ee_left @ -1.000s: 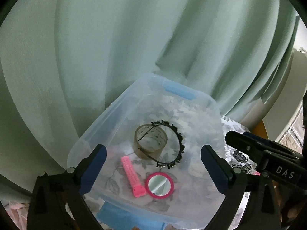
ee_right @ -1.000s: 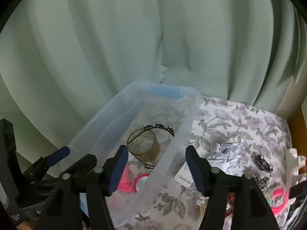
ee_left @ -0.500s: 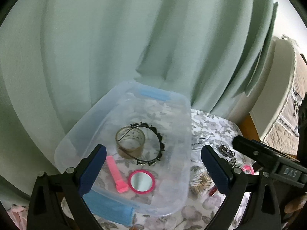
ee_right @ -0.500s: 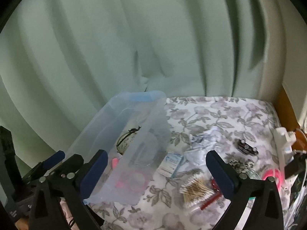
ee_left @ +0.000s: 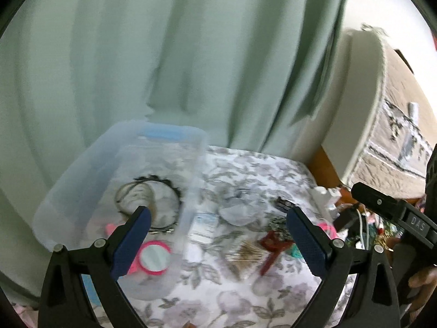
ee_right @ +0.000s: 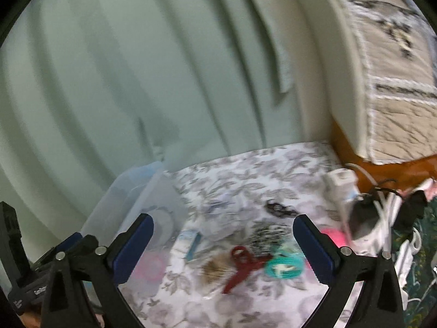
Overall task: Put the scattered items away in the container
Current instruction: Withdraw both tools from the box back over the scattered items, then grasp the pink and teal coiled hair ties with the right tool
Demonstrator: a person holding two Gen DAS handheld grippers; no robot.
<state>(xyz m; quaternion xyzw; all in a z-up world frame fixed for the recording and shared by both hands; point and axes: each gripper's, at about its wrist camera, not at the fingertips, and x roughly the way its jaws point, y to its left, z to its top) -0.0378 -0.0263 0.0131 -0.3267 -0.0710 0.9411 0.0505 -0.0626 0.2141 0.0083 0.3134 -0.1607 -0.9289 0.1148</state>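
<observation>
A clear plastic bin [ee_left: 90,169] [ee_right: 128,199] stands on the left of a floral cloth. It holds a tape roll [ee_left: 133,194], a black headband [ee_left: 174,191], a pink round mirror [ee_left: 154,258] and something pink. Right of the bin lie red scissors [ee_left: 273,248] [ee_right: 243,265], a bundle of cotton swabs [ee_left: 245,254] [ee_right: 215,269], a small packet [ee_left: 204,222] [ee_right: 192,243], a black clip [ee_left: 284,204] [ee_right: 278,209], a teal ring [ee_right: 285,266] and a pink ring [ee_right: 331,235]. My left gripper [ee_left: 218,243] is open above the bin's right wall. My right gripper [ee_right: 224,248] hangs open over the scissors.
A pale green curtain [ee_left: 164,54] hangs behind the table. A quilted bed [ee_left: 396,125] stands at the right beyond an orange wooden edge [ee_right: 387,166]. A white charger and cables [ee_right: 366,207] lie at the cloth's right end. A person's hand [ee_left: 420,278] holds the right gripper.
Both views have swung to the right, away from the bin and over the scattered items. The right gripper's jaws, narrow one second ago, have opened wide. Nothing has been picked up.
</observation>
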